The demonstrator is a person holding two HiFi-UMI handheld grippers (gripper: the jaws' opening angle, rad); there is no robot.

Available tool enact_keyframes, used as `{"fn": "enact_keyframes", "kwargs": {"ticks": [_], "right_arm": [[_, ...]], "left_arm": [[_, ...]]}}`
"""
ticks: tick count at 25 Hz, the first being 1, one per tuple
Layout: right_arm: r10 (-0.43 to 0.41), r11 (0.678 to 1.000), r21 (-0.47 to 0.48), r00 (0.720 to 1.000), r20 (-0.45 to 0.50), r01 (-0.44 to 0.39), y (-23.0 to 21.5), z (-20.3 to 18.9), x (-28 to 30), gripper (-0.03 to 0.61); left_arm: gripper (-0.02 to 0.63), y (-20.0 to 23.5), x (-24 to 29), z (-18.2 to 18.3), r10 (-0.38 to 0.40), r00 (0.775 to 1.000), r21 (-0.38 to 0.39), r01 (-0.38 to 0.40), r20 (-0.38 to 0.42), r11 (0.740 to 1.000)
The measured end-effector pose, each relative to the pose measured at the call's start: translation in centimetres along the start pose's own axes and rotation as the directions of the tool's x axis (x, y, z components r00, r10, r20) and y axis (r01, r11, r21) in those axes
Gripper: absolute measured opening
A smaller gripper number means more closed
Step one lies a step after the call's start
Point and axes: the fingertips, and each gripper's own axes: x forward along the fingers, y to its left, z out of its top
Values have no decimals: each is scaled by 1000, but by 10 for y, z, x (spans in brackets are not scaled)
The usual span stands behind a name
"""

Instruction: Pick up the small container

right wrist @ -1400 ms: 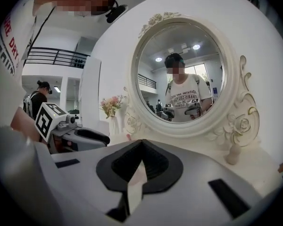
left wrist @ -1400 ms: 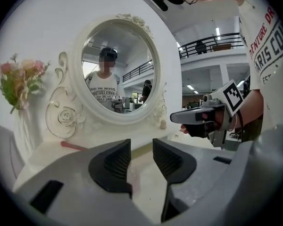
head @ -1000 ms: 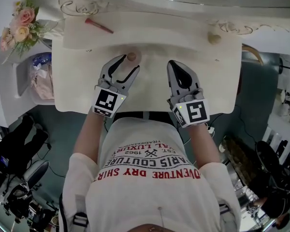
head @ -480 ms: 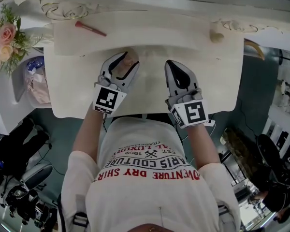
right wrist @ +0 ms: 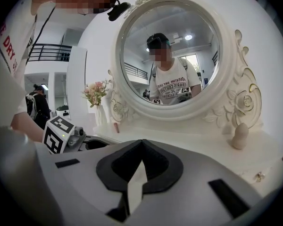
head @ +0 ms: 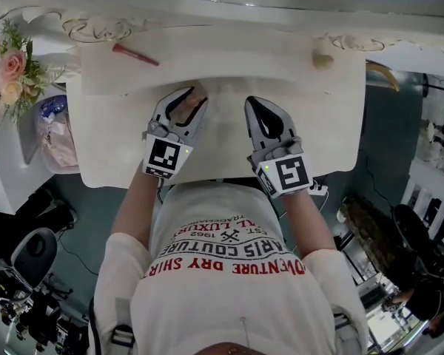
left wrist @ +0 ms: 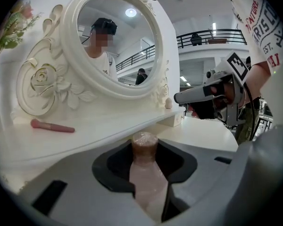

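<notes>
The small container (head: 188,100) is a pale pink bottle with a brown cap, standing on the white dressing table (head: 229,58). My left gripper (head: 191,93) has it between its jaws, and the jaws are closing on it. In the left gripper view the container (left wrist: 144,173) fills the gap and both jaws touch its sides. My right gripper (head: 255,103) hovers over the table to the right of it, shut, with nothing between its fingers. The right gripper view shows only a thin slit between the right gripper's (right wrist: 141,142) jaws.
A pink stick-shaped brush (head: 135,54) lies at the back left. A beige egg-shaped sponge (head: 323,56) stands at the back right. An ornate round mirror (left wrist: 115,36) rises behind the table. Flowers (head: 11,72) and a bin with a bag (head: 52,124) are off the left edge.
The left jaws have narrowed from wide open onto the container. Both grippers sit slightly nearer the table's front edge as the head view shifted.
</notes>
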Motion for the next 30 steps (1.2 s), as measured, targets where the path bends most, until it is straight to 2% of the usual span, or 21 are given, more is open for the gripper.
{"fn": "enact_keyframes", "kwargs": {"ticks": [3,7,16,19,24,30], "right_arm": [[4,1000,-6,1000,7,-3,2,5,-2,-2],[10,1000,-18,1000,22,-10,7,14,-6,-2],[3,998,-68,995,97,3,13,56,-21,-2],[-7,996,-82,991,132,18,14,71,-28,-2],[-10,996,-83,986,166,24,15,91,-37,-2],[12,993,-118,978,208,13,23,110,-45,-2]], "left_arm": [[143,-3,-4,4,-6,1000,2,6,-9,1000],[143,-8,-16,21,-1,1000,2,1,19,1000],[143,-14,-49,93,18,995,78,-26,103,997],[143,-13,-64,117,31,992,74,-40,124,996],[143,-8,-90,151,72,985,83,-86,156,993],[143,1,-124,176,131,971,80,-150,202,985]]}}
